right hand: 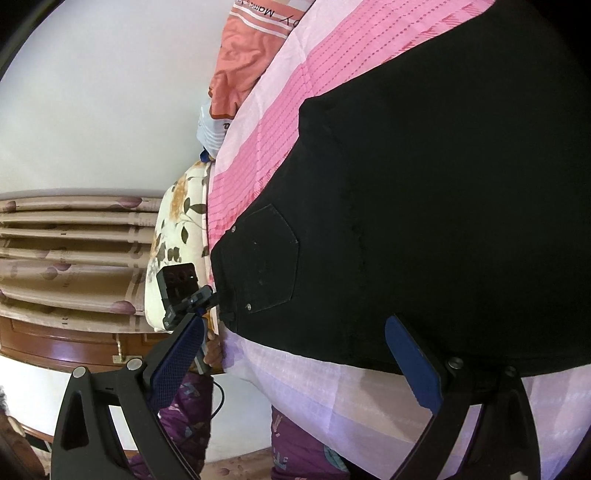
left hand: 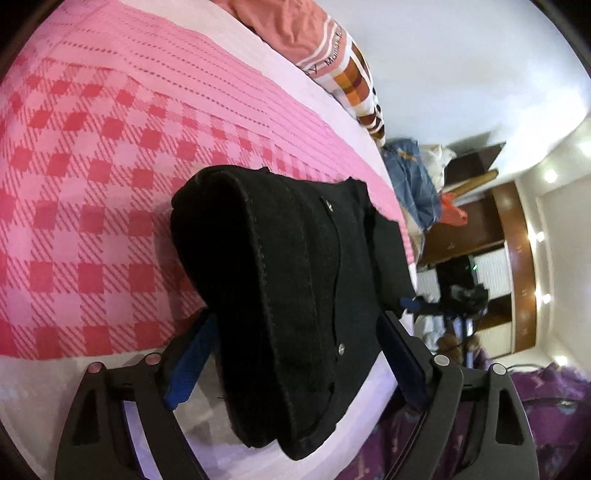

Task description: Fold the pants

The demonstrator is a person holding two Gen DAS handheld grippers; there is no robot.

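Black pants point(left hand: 295, 288) lie folded on a pink checked bedsheet point(left hand: 92, 184). In the left wrist view the thick folded waistband end lies between the wide-open fingers of my left gripper point(left hand: 295, 332); I cannot see the blue pads point(left hand: 192, 362) pressing it. In the right wrist view the pants point(right hand: 424, 221) spread flat, back pocket point(right hand: 266, 258) up. My right gripper point(right hand: 295, 343) is open just at the near edge of the pants, holding nothing.
An orange pillow point(left hand: 295, 22) and a checked cushion point(left hand: 362, 85) lie at the head of the bed. A clothes pile point(left hand: 417, 184) and dark wardrobe point(left hand: 509, 258) stand beyond. A floral pillow point(right hand: 177, 240), curtain point(right hand: 74, 251) and the person's purple clothing point(right hand: 184, 417) are nearby.
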